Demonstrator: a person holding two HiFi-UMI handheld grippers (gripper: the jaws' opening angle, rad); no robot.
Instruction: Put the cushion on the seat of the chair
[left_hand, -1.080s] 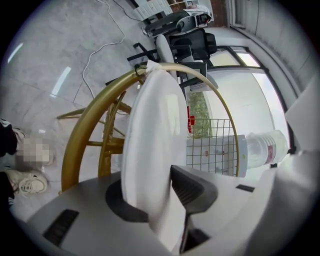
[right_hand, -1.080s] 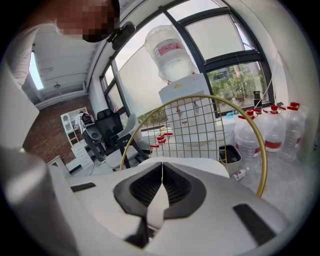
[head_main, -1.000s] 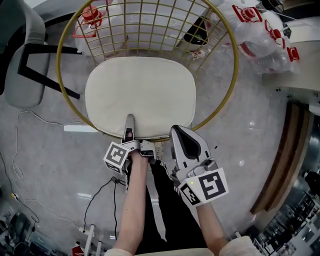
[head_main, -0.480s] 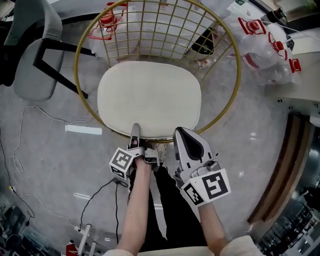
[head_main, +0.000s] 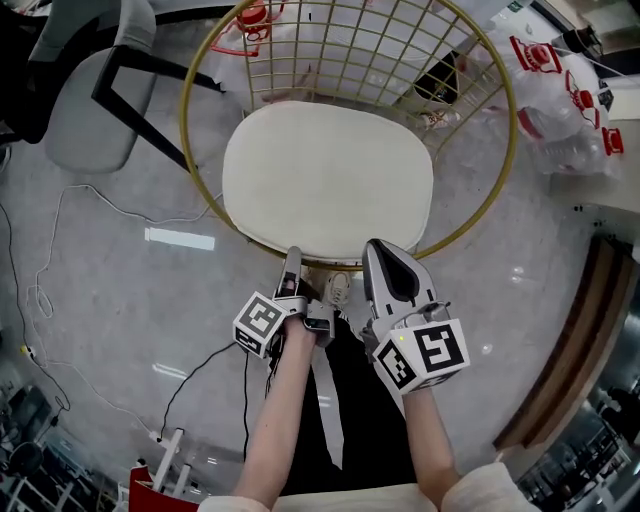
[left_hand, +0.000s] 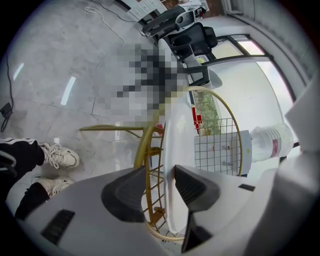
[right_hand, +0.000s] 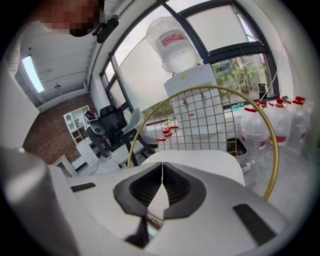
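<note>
The cream cushion (head_main: 328, 180) lies flat on the seat of the gold wire chair (head_main: 512, 140). My left gripper (head_main: 292, 258) is at the cushion's front edge. In the left gripper view it (left_hand: 160, 187) stands open, and the cushion's edge (left_hand: 175, 150) and the gold frame (left_hand: 145, 145) show in the gap beyond the tips, untouched by the pads. My right gripper (head_main: 378, 250) hovers just right of it, near the front rim. It (right_hand: 161, 187) is shut with nothing between the pads. Past it I see the cushion (right_hand: 210, 160) and the wire back (right_hand: 272, 150).
A grey office chair (head_main: 95, 110) stands close at the left of the gold chair. Large water bottles (head_main: 560, 90) are stacked at the right. Cables (head_main: 60, 260) trail over the floor on the left. The person's shoes (head_main: 335, 290) stand right below the seat's front.
The left gripper has drawn back from over the cushion's front edge to just at it. The head view has shifted, so the chair sits further right in it.
</note>
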